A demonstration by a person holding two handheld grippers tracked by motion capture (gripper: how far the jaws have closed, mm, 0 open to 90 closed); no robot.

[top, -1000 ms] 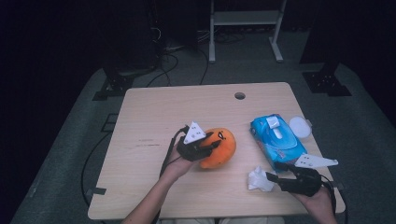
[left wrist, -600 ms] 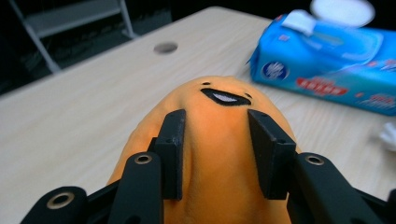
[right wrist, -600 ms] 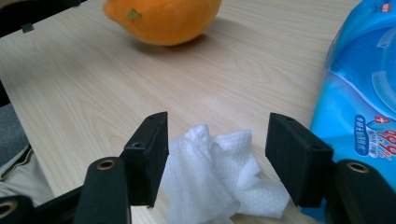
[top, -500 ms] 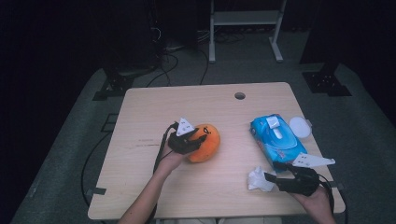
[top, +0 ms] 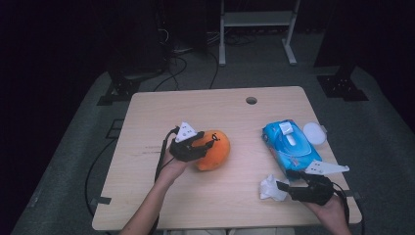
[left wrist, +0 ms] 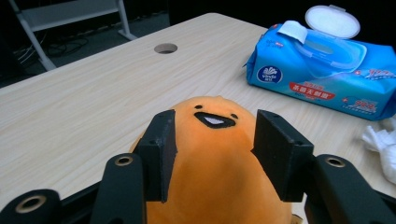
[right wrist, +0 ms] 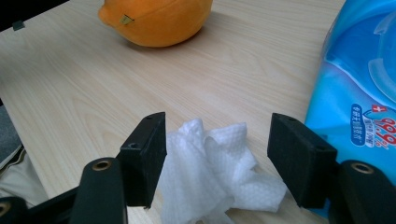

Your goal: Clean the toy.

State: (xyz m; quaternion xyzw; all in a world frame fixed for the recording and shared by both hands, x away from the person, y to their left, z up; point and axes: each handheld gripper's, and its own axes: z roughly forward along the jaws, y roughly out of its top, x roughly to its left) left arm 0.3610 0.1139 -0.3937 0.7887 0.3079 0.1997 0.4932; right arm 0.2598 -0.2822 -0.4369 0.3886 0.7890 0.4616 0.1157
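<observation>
An orange plush toy [top: 221, 154] with a smiling face lies near the table's middle. My left gripper [top: 208, 145] comes at it from the left. In the left gripper view the pads [left wrist: 163, 149] press both sides of the plush toy [left wrist: 219, 196]; the left gripper [left wrist: 215, 140] has just been opening slightly. My right gripper [top: 283, 188] is at the front right, open and widening. A crumpled white wipe [right wrist: 210, 172] lies between the right gripper's [right wrist: 217, 154] jaws, brushing one pad and apart from the other. The same wipe [top: 270, 187] rests on the table.
A blue wet-wipe pack [top: 288, 147] with its round lid [top: 313, 133] flipped open lies at the right, close beside the right gripper. The wooden table [top: 195, 107] has a cable hole [top: 251, 100] near its far edge. Cables and a metal stand occupy the dark floor beyond.
My left gripper has moved a little to the left and away with the plush toy in it. The right gripper has stayed over the wipe.
</observation>
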